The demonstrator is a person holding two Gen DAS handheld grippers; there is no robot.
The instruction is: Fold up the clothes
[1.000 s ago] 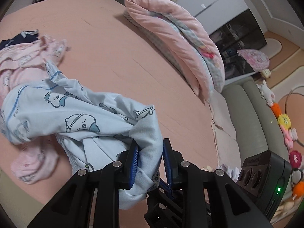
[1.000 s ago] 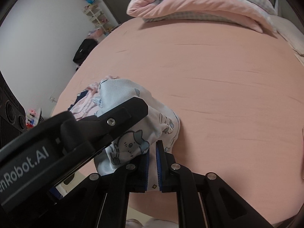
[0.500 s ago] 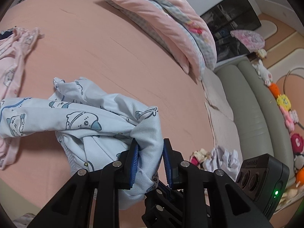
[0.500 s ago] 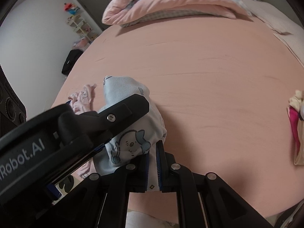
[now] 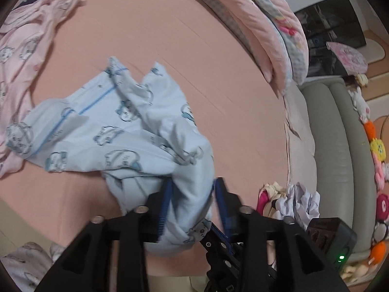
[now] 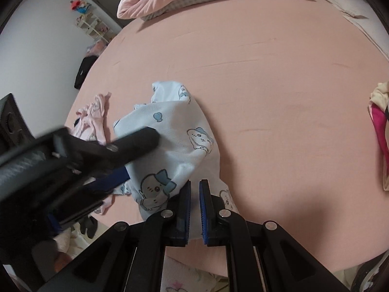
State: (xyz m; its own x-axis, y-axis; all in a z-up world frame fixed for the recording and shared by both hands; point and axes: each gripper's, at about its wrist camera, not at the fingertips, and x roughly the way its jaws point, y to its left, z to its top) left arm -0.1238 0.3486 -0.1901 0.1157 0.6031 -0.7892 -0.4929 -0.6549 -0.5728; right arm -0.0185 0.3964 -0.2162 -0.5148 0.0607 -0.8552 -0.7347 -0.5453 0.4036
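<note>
The light blue printed garment (image 5: pixel 116 131) lies crumpled on the pink bed (image 5: pixel 170 36), toward its near edge. One bunched end rises off the sheet and runs in between the fingers of the left gripper (image 5: pixel 193 203); the blue pads stand on either side of a thick wad of cloth, apparently clamped on it, though the blur makes the contact hard to judge. In the right wrist view another part of the same garment (image 6: pixel 175 131) drapes up to the right gripper (image 6: pixel 194 204), whose pads sit almost together with a thin fold of pale cloth pinched between them. The left gripper's dark body crosses that view just left of the cloth. A pink garment (image 5: pixel 22 48) lies spread toward the bed's left edge, its lower part touching the blue one. A folded quilt (image 5: pixel 255 19) rests along the far edge.
</note>
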